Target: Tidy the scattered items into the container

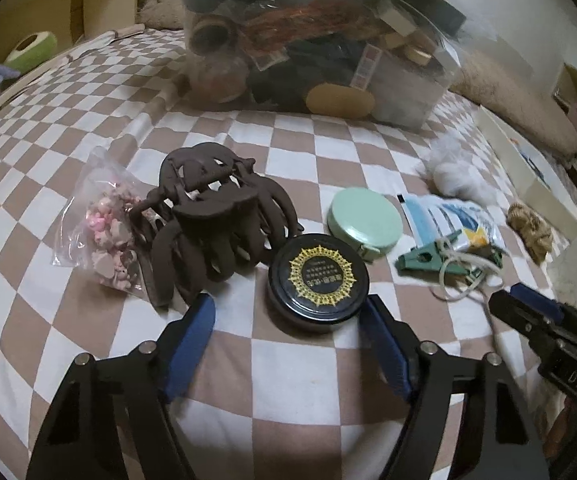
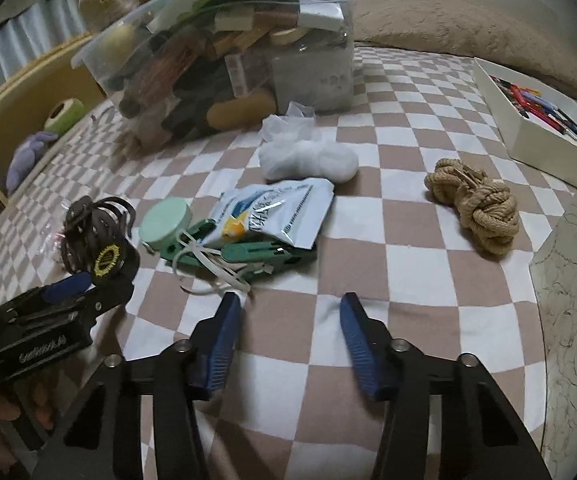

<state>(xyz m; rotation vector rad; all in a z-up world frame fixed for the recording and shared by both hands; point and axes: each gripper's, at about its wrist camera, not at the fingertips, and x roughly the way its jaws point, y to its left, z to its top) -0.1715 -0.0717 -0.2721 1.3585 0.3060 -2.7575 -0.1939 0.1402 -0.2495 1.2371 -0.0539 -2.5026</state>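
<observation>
Here, room to move: bare checked bedsheet [image 2: 408, 264] lies ahead and to the right of the right hand-held gripper [image 2: 288, 308]; the bed's edge curves past at far left, and a white tray of pens [image 2: 528, 128] bounds the far right.
Left hand-held gripper [image 1: 288, 312]: released, blue pads apart, the black round tin [image 1: 317, 276] sitting between the fingertips, its right rim touching or just beside the right pad, clear of the left one.
Right hand-held gripper: released, nothing between its pads; white cord [image 2: 224, 272] lies just ahead of its left fingertip.
Container [image 1: 320, 40]: clear plastic box, well ahead of both grippers at the far side of the bed, heaped above its rim with mixed items.
Scattered items: brown claw hair clip [image 1: 212, 224] just ahead-left of the left gripper; bag of pink beads [image 1: 104, 228] further left; mint round case [image 1: 364, 220] beyond the tin; green clothes pegs [image 2: 264, 254] and a glossy white packet [image 2: 276, 212] ahead of the right gripper; white fluffy wad [image 2: 308, 160] beyond; knotted tan rope [image 2: 476, 208] ahead-right.
Textures: tin is glossy with a gold ring pattern; clip matte plastic; rope coarse.
</observation>
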